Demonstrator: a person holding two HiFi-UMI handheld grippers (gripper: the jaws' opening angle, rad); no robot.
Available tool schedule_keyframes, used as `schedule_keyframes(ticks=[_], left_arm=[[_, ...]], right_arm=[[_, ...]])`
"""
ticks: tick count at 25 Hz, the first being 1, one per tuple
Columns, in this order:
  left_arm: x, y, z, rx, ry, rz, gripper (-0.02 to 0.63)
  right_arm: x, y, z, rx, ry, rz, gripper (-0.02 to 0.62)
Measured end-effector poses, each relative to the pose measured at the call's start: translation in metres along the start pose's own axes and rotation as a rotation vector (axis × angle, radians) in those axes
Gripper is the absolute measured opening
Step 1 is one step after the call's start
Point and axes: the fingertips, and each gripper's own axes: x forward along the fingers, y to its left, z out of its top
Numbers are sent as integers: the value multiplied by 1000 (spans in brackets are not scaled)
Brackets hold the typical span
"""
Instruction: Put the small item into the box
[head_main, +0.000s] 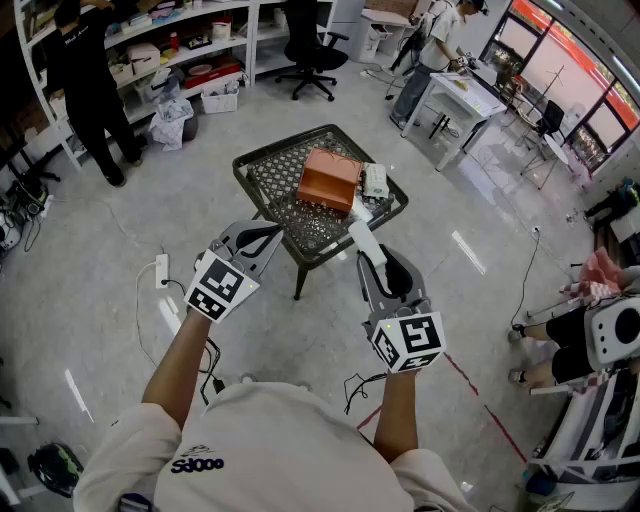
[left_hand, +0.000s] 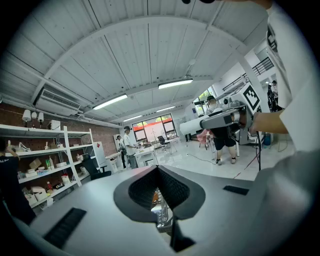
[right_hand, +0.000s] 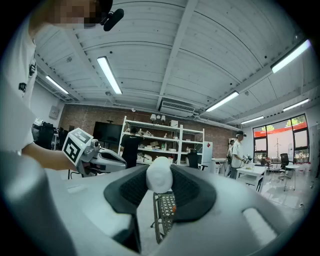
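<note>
A brown cardboard box (head_main: 329, 178) lies on a small black mesh table (head_main: 270, 172), closed side up. Beside it rest a pale wrapped item (head_main: 376, 180) and another small packet (head_main: 360, 209). My right gripper (head_main: 368, 256) hovers over the table's near corner, shut on a white cylindrical item (head_main: 364, 242). In the right gripper view that white roll (right_hand: 159, 175) sits pinched between the dark pads. My left gripper (head_main: 266, 238) hangs near the table's front left edge. Its jaws meet at the tips with nothing between them (left_hand: 157, 170).
A power strip (head_main: 162, 270) and cables lie on the floor to the left. Shelving (head_main: 190, 40) and a person in black (head_main: 90, 90) stand at the back left. An office chair (head_main: 310, 50), a white desk (head_main: 465, 100) and another person are behind the table.
</note>
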Motion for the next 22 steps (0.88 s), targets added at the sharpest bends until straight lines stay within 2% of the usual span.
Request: schedule_keyframes(ticks=[13, 22], left_arm=[[-6, -10, 1, -5, 11, 11, 2], [-1, -27, 2, -15, 33, 29, 2]], right_arm=[[-10, 2, 1, 24, -9, 3, 140], [-21, -6, -8, 52, 12, 57, 140]])
